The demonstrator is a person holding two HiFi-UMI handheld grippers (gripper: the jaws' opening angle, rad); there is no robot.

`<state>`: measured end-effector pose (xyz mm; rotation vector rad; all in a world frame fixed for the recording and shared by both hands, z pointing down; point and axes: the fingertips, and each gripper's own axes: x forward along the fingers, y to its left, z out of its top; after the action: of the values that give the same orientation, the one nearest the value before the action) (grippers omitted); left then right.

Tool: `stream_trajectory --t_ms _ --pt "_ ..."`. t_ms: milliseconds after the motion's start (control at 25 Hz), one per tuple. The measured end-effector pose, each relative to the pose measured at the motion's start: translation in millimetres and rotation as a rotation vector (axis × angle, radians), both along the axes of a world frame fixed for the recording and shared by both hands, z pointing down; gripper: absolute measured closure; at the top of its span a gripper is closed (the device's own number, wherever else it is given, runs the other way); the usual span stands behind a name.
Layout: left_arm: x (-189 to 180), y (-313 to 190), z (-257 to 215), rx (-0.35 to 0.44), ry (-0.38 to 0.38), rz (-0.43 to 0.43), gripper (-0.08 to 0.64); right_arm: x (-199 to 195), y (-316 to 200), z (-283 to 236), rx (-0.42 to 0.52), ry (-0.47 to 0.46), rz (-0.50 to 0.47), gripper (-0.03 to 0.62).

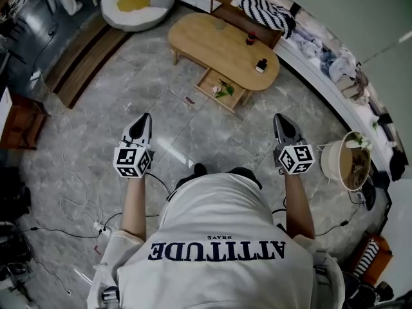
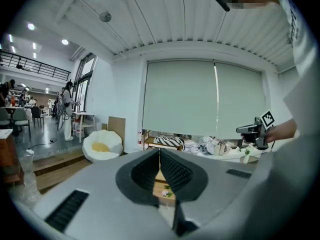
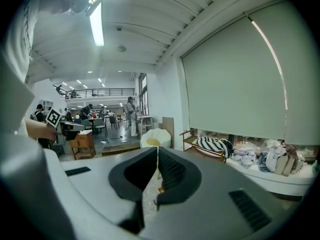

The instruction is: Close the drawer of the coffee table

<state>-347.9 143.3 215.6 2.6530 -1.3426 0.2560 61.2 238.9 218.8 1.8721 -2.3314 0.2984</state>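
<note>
head view shows the drawer (image 1: pixel 222 90) standing open from the long edge of the oval wooden bench (image 1: pixel 212 40) that faces the person. it is well ahead of the left gripper (image 1: pixel 143 122) and right gripper (image 1: pixel 280 122), whose jaws are pressed together on nothing. the drawer is a shallow pale wood box holding a flower and green leaves. it looks rigid and light and probably slides easily, so a flat push on the middle of its front panel should suit.
</note>
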Motion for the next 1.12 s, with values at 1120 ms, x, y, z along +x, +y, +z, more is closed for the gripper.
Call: stream_trajectory --t_ms 1120 --pt "13 -93 16 0.003 -0.023 0.037 0.538 -3 -93 15 -0.003 0.037 -0.023 0.571"
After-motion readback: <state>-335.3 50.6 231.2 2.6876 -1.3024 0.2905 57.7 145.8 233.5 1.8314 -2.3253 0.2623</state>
